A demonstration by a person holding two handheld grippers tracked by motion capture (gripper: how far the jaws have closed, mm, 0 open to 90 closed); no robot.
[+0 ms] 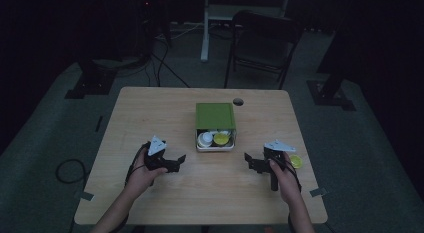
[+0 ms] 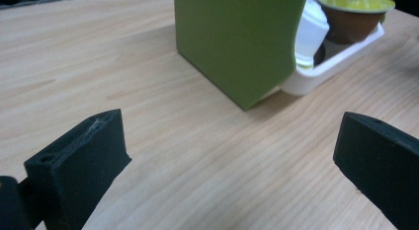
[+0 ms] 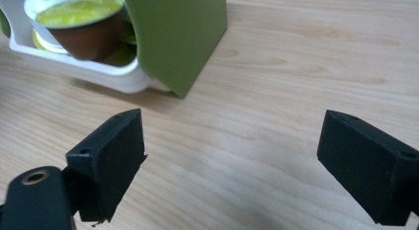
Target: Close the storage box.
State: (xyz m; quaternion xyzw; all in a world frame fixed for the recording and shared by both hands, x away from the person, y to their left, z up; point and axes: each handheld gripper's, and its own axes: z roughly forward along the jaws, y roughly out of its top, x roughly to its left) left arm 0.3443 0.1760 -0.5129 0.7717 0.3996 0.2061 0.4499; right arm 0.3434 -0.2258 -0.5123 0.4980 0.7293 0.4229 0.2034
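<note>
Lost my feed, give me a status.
Left gripper and right gripper open, empty, on either side of the green box. White tray of capsules pulled out toward the person. Nothing blocking.

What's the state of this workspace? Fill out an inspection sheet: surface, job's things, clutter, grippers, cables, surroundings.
Surface: light wooden table, with a round hole near the far edge.
Job's things: green box with a white drawer pulled out toward the person, holding a yellow-lidded brown capsule and a white capsule; loose yellow capsule on the table beside the right gripper.
Clutter: nothing seen.
Grippers: left gripper and right gripper both open, empty, low over the table on either side of the drawer.
Cables: one trails from each gripper; more lie on the floor.
Surroundings: dim room, black chair and white stand beyond the table.
</note>
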